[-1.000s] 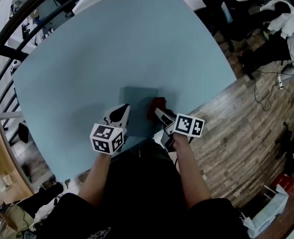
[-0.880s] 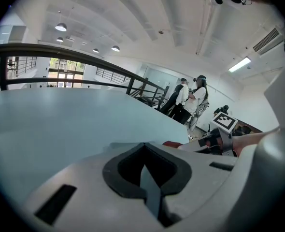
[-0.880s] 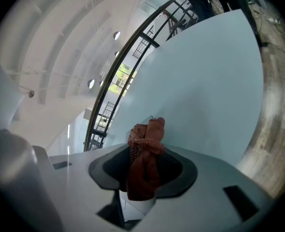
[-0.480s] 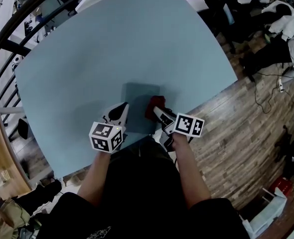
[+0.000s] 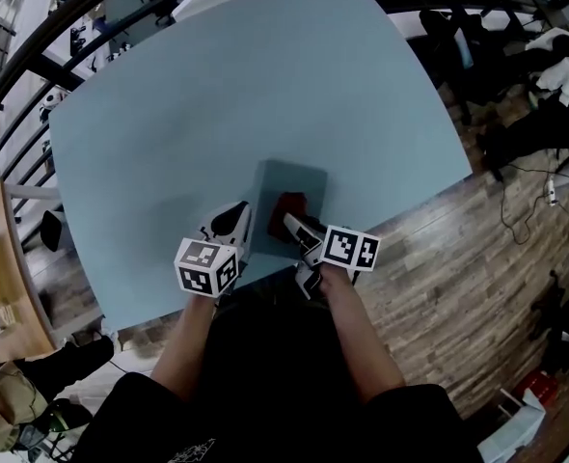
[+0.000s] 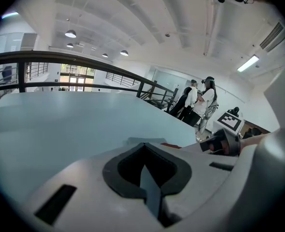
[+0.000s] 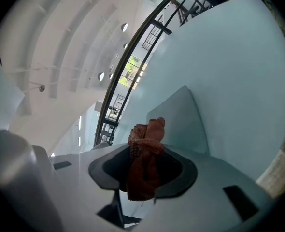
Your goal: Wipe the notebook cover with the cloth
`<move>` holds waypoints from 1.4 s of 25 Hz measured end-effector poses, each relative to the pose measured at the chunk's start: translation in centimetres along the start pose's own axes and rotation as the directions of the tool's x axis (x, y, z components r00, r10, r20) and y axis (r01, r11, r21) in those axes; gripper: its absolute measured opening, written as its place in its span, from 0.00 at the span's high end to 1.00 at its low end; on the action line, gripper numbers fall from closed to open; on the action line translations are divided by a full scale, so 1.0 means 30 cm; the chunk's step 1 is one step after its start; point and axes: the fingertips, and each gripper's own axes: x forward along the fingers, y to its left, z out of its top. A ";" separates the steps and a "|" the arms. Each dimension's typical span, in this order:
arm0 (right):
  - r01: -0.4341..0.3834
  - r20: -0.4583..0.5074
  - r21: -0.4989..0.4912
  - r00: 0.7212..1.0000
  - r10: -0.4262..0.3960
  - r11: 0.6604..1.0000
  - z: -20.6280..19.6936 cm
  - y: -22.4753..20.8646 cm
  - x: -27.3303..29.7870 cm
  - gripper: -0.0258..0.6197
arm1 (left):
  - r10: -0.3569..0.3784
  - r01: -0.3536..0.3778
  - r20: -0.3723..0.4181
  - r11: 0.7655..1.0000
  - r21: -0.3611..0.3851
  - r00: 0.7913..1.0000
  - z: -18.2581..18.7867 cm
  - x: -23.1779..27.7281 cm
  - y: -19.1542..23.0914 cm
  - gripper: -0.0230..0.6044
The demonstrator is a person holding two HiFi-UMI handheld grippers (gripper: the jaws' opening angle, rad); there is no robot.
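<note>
Right gripper [image 7: 142, 167]: jaws clamped on the red cloth [image 7: 143, 144]; the wad sticks out ahead of the tips.
Cloth position: on the notebook [image 5: 302, 179] cover, toward its 6 o'clock end.
Notebook: flat on the table [image 5: 217, 95] near the person's edge, at 12 o'clock from the right gripper; long axis roughly 6-to-12.
Left gripper [image 5: 230, 222]: jaws together, empty; tip at the notebook's 9 o'clock edge, contact uncertain.
Next stroke (judged): right gripper is nearer; push toward 12 o'clock.
</note>
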 end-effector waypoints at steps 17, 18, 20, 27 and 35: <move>-0.021 -0.074 -0.017 0.997 0.020 1.000 -0.103 0.071 0.153 0.74 | 0.050 -0.050 0.006 0.999 -0.021 0.999 -0.048 -0.082 0.047 0.96; -0.017 -0.076 -0.017 0.997 0.016 1.000 -0.105 0.066 0.155 0.74 | 0.051 -0.051 0.004 0.998 -0.022 0.999 -0.052 -0.083 0.047 0.96; -0.006 -0.082 -0.022 0.997 0.004 1.000 -0.108 0.053 0.156 0.74 | 0.051 -0.051 0.000 0.998 -0.022 0.999 -0.056 -0.082 0.042 0.96; 0.021 -0.090 -0.048 0.996 -0.025 0.999 -0.105 0.023 0.132 0.74 | 0.047 -0.047 -0.007 0.999 -0.013 0.999 -0.058 -0.075 0.030 0.96; 0.036 -0.069 -0.038 0.997 -0.039 0.999 -0.088 -0.018 0.070 0.74 | 0.028 -0.028 -0.032 1.000 0.006 0.999 -0.069 -0.059 0.005 0.96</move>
